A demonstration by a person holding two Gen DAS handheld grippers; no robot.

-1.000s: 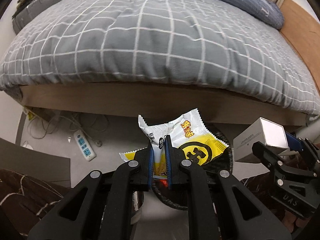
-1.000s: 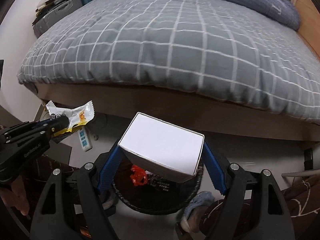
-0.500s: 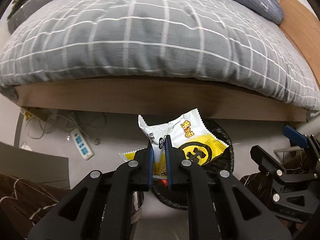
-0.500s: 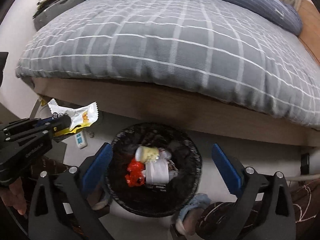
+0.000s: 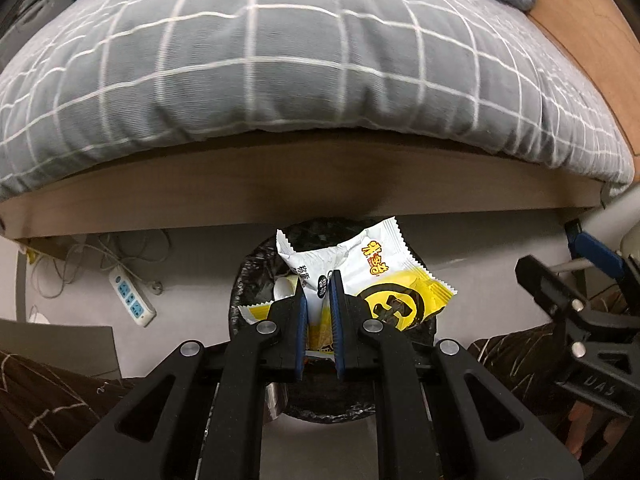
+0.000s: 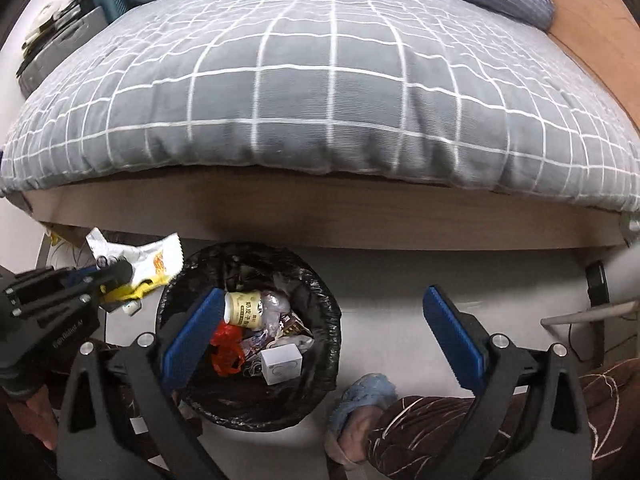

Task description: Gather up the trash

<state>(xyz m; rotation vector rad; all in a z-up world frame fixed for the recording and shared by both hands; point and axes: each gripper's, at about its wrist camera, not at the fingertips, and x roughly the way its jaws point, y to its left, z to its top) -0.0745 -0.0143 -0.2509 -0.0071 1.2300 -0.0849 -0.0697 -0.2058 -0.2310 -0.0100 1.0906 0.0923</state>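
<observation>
Nearest, the left gripper [image 5: 318, 280] pinches a white-and-yellow snack wrapper [image 5: 372, 276] near its lower middle, jaws closed on the film. The wrapper hangs above the near-left rim of the black-lined trash bin [image 6: 320, 376]. It looks light, thin, crinkly and slippery, so a firm pinch well in from the edge suits it. The right gripper [image 6: 324, 332] hovers over the bin, jaws wide apart and empty. Inside lie a small white box [image 6: 281, 364] and a bottle [image 6: 243, 309]. Beyond stands the bed [image 6: 320, 80].
</observation>
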